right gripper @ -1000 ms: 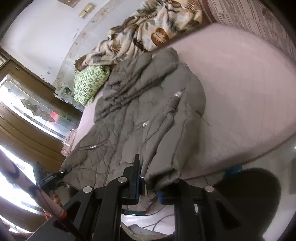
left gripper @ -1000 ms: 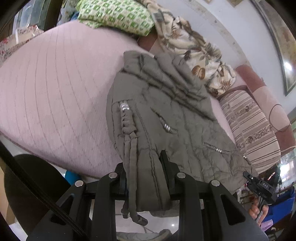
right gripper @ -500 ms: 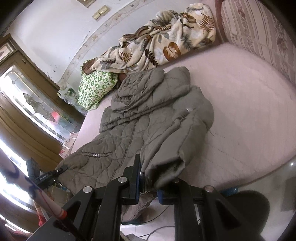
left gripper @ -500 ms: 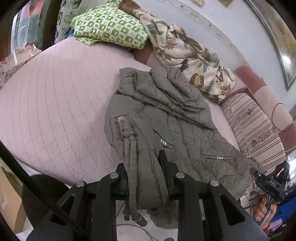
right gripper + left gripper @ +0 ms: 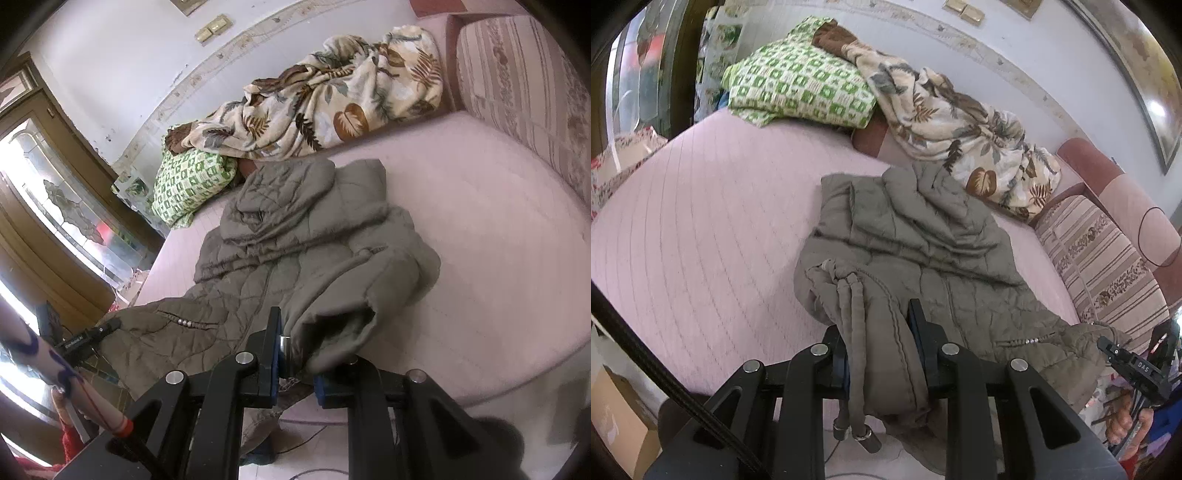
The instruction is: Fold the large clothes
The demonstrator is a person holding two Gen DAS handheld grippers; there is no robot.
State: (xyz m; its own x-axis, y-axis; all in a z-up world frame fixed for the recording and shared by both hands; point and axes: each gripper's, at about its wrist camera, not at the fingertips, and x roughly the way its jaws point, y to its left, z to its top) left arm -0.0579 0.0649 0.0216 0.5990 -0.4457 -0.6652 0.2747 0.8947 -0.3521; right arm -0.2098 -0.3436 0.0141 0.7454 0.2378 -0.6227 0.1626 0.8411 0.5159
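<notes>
Since a second ago the big grey-green coat (image 5: 923, 258) has bunched up more at its near end, and both claws have lifted its bottom edge higher over the bed, so more of the wall and pillows shows now. The coat lies long on the pink bed (image 5: 701, 229), with its top end far away at 12 o'clock and its bottom end hanging off the near edge at 6 o'clock. The left gripper (image 5: 879, 339) is pinched tight on one bottom corner of the coat, and two grey cords (image 5: 855, 332) with metal tips dangle down between its fingers. The right gripper (image 5: 295, 354) is squeezed on the other bottom corner, where the thick cloth rolls into a fat lump. In the left view the right gripper shows small at 4 o'clock. Behind the coat, at 12 o'clock, sits a leafy blanket (image 5: 960, 122), with a green checked pillow (image 5: 798, 88) at 11 o'clock and a striped cushion (image 5: 1104, 266) at 3 o'clock. The next move looks like carrying the bottom edge up toward the top to fold the coat in half. The puffy cloth could slip out of a claw, since it is thick and smooth. The loose cords might get caught in the fold, and if one hand goes faster, the fold will come out crooked.
</notes>
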